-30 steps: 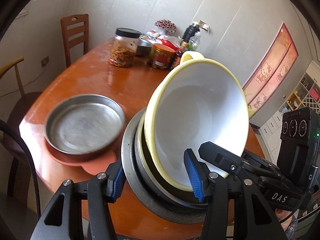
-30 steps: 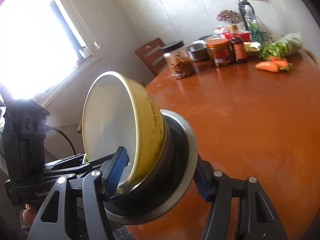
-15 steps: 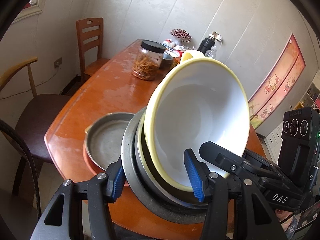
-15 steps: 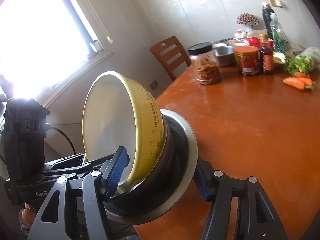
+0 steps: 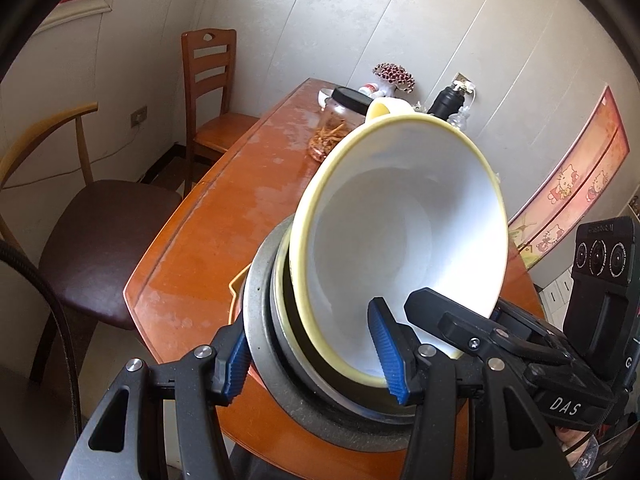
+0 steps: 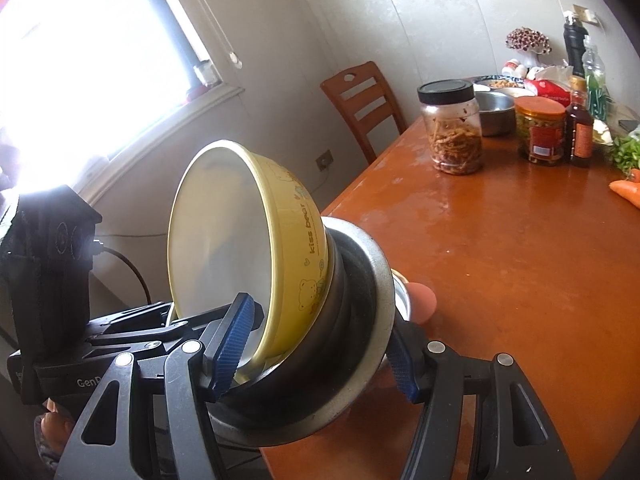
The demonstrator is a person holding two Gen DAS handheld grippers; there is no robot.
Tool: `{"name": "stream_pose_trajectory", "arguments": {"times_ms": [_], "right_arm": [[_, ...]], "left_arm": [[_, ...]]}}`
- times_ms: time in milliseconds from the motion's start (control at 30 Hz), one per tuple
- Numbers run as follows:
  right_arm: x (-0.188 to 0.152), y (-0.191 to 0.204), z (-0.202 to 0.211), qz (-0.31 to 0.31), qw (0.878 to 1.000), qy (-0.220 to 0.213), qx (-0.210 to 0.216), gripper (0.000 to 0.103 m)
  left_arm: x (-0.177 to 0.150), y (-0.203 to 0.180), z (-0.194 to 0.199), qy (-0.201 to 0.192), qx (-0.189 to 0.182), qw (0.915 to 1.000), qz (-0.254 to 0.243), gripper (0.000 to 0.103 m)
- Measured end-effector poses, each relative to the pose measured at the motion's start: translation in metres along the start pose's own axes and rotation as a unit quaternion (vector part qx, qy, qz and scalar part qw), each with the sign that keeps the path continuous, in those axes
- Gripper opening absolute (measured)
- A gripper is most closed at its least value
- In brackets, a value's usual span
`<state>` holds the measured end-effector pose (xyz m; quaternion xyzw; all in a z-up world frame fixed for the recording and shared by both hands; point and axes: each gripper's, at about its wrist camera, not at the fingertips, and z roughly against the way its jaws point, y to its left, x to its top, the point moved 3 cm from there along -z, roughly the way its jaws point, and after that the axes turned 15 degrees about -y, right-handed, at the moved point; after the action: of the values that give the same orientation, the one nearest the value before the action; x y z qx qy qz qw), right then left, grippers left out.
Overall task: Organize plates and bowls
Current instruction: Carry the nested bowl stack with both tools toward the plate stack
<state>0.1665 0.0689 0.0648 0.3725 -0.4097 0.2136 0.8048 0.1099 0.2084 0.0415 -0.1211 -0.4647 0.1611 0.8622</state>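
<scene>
Together we carry a nested stack, tilted on edge, over the near end of the table [image 6: 520, 260]. Our left gripper [image 5: 316, 354] is partly closed across its rim, one pad [image 5: 386, 354] inside the yellow bowl [image 5: 400, 232], the other outside the metal pan [image 5: 264, 304]. Our right gripper [image 6: 316, 348] clamps the opposite rim the same way, probably because one grip could not keep the stack from slipping. Farther right, jars [image 6: 456, 128] and a carrot [image 6: 626, 192] crowd the far end, so the near end looks like the place to set it down.
</scene>
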Motion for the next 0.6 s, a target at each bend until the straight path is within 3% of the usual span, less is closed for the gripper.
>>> {"name": "stream_pose_trajectory", "arguments": {"times_ms": [600], "right_arm": [[-0.015,-0.012,-0.026,0.003,1.000,0.025,-0.009,0.065]], "left_arm": [[-0.010,0.012,-0.027,0.025,0.003,0.9996,0.010,0.054]]}}
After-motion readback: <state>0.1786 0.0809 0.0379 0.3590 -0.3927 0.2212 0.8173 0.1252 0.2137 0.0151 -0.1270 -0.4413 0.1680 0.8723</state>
